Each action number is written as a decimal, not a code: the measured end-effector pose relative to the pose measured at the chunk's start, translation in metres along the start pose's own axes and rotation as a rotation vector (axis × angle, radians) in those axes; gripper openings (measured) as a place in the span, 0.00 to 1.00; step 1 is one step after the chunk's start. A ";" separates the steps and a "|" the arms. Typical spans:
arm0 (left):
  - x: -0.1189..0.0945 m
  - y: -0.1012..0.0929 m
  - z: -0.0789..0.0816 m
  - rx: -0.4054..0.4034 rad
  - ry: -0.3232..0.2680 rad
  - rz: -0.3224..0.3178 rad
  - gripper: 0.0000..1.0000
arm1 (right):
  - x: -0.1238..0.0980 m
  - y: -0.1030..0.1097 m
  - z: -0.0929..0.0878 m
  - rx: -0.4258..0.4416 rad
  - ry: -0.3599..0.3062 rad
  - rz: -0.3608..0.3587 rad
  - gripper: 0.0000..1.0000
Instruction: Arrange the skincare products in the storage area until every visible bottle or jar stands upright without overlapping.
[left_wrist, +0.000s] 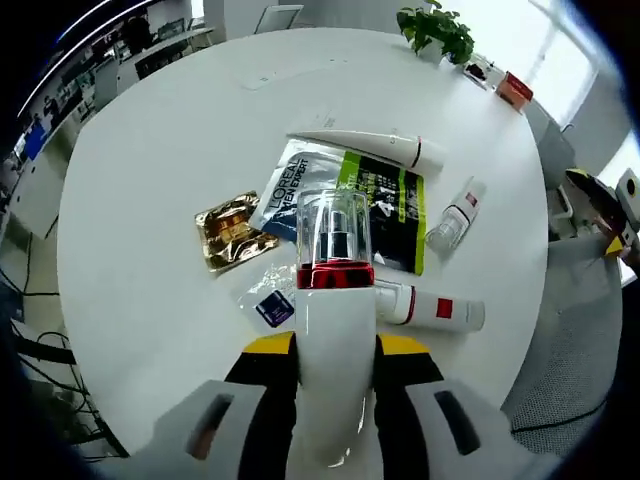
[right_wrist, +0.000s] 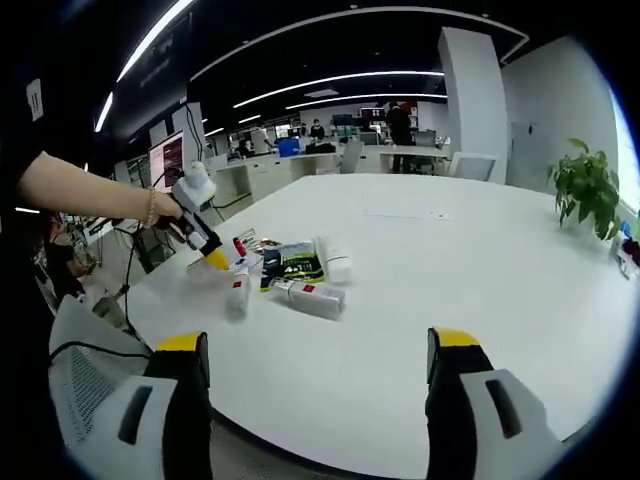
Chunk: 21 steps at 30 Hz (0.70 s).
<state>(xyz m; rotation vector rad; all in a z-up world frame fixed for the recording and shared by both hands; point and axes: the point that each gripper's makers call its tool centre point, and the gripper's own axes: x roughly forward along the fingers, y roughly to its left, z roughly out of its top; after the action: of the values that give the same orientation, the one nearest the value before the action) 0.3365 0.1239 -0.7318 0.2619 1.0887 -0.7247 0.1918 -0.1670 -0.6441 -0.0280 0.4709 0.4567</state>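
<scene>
My left gripper (left_wrist: 335, 345) is shut on a white bottle (left_wrist: 335, 300) with a red band and a clear cap. The cap end points away from the camera, over the green and black L'Oreal pack (left_wrist: 385, 205). On the round white table (left_wrist: 150, 200) lie a white tube (left_wrist: 370, 148), a small clear bottle (left_wrist: 455, 215), a white bottle with a red label (left_wrist: 435, 310) and a gold packet (left_wrist: 232, 232). My right gripper (right_wrist: 317, 340) is open, well short of the cluster. In its view a hand holds the left gripper (right_wrist: 200, 235) over the pack (right_wrist: 292, 265) and lying bottle (right_wrist: 312, 297).
A potted plant (left_wrist: 437, 28) and a red box (left_wrist: 513, 88) stand at the table's far edge. A small sachet with a blue label (left_wrist: 272, 306) lies by the held bottle. A grey chair (left_wrist: 570, 330) is beside the table. Office desks and monitors (right_wrist: 165, 155) fill the background.
</scene>
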 end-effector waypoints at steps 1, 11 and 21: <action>-0.005 -0.004 0.001 -0.012 -0.019 -0.010 0.31 | 0.000 0.001 0.000 -0.002 -0.001 0.003 0.89; -0.030 -0.046 0.021 -0.088 -0.218 -0.199 0.31 | -0.002 0.008 0.007 0.008 -0.037 0.047 0.89; -0.048 -0.097 0.025 -0.190 -0.323 -0.341 0.31 | -0.007 0.026 0.020 0.120 -0.103 0.207 0.84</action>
<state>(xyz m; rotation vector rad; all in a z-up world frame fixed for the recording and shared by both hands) 0.2789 0.0583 -0.6636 -0.2044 0.8926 -0.9235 0.1841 -0.1439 -0.6213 0.1611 0.4010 0.6289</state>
